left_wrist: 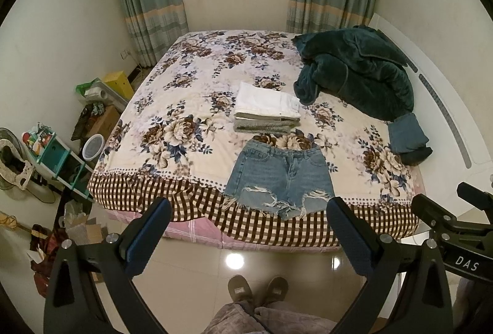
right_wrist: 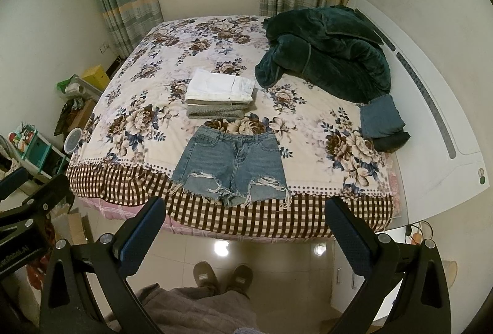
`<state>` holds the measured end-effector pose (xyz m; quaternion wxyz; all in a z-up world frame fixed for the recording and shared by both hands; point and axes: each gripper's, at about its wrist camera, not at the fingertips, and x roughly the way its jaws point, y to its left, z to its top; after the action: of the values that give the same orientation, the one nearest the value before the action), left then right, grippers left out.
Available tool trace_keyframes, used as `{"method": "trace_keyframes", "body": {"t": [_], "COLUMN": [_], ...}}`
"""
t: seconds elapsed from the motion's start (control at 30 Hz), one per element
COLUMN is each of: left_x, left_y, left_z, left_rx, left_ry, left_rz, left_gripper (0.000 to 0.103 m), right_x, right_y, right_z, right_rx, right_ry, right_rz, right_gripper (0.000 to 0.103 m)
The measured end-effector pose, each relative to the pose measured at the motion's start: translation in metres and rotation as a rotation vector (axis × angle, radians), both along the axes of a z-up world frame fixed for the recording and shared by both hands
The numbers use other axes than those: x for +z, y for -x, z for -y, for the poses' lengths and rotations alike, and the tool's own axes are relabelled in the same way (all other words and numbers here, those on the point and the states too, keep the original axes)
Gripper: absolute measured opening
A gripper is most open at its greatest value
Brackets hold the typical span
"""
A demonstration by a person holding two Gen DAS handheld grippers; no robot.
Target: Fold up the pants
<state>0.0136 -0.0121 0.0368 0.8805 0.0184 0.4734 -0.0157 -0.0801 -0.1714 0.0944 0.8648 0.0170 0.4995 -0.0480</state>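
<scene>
- White letters "DAS" are showing on the right hand-held gripper where it is poking into the left camera's view; on the left hand-held gripper, seen from the right camera, a label is ending in "Robot.AI", its start cut off.
- The shorts are lying flat and unfolded on the bed, at its near edge, waistband away from me, the frayed, ripped hems hanging over the checked border.
- They are faded blue denim with white threads trailing from the tears.
- Both hand-held grippers are hovering above the floor short of the bed, jaws spread wide, gripping nothing.
- Just beyond the shorts a folded stack is sitting, white on top.
- A green blanket is lying crumpled farther right.
</scene>
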Motion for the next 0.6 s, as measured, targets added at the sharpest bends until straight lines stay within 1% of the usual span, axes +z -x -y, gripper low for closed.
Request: {"method": "trace_keyframes", "body": {"t": [0.2, 0.43, 0.47, 0.6], "left_x": [-0.001, -0.004, -0.012, -0.021], "left_y": [-0.003, -0.012, -0.011, -0.022], "left_z": [-0.001, -0.012, -0.018, -0.027], "left_rx": [-0.007, -0.025, -0.029, -0.036], "left_ry": [0.007, 0.018, 0.018, 0.020], "left_rz": [-0.002, -0.007, -0.005, 0.001], "left_gripper": [0.103, 0.103, 0.103, 0.103], "right_x": [-0.001, 0.007, 0.004, -0.009], "right_y": [0.001, 0.000, -0.001, -0.011], "right_z": [0.003, -0.014, -0.012, -0.007], "right_rx": [0.001, -0.022, -0.027, -0.050], "right_ry": [-0.001, -0.008, -0.011, -0.020], "right_rz": [-0.001, -0.011, -0.012, -0.024], "right_gripper": [0.103, 0.103, 0.103, 0.103]}}
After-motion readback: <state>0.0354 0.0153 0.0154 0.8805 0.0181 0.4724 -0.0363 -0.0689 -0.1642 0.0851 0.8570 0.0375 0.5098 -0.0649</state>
